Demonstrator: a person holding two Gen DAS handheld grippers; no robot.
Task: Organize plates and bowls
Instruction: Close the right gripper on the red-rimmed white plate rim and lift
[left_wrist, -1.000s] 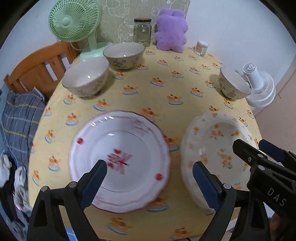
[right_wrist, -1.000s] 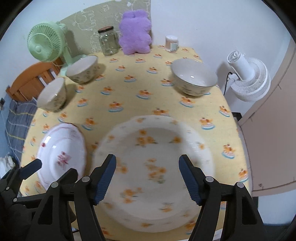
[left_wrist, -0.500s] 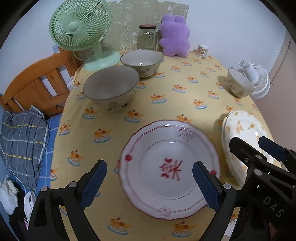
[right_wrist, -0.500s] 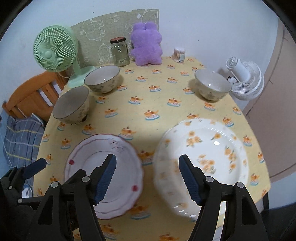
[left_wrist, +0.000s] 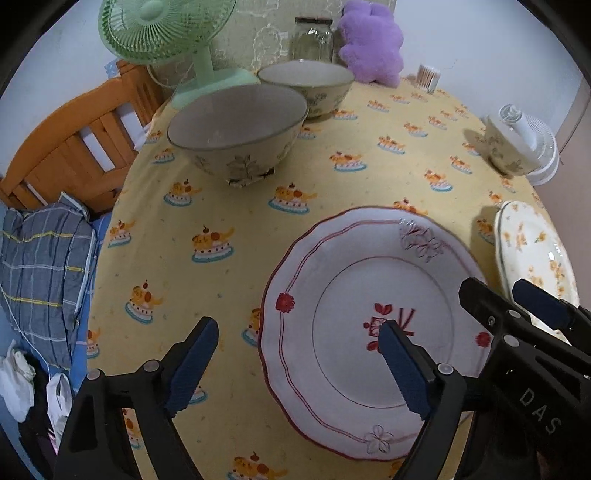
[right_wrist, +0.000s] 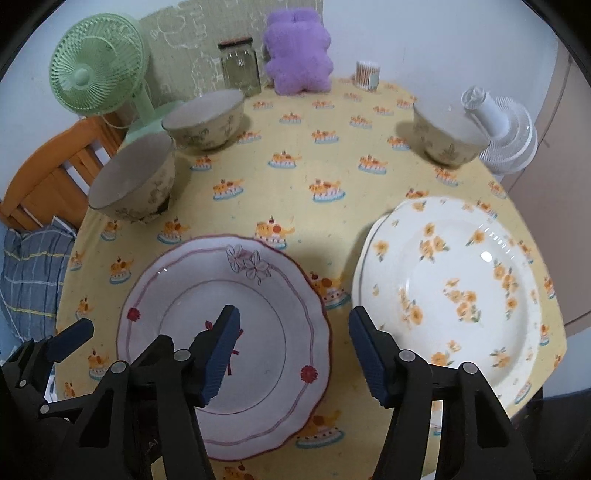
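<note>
Red-trimmed white scalloped ceramic plate (right_wrist: 225, 347) lies flat on the yellow printed tablecloth (right_wrist: 295, 177), below and between both grippers. Left gripper (left_wrist: 299, 369) straddles its left rim; right gripper (right_wrist: 295, 354) straddles its right rim. Both sets of jaws just narrowing, empty. Glazed, slick, shallow rim. Orange-flowered plate (right_wrist: 458, 288) just right.
</note>
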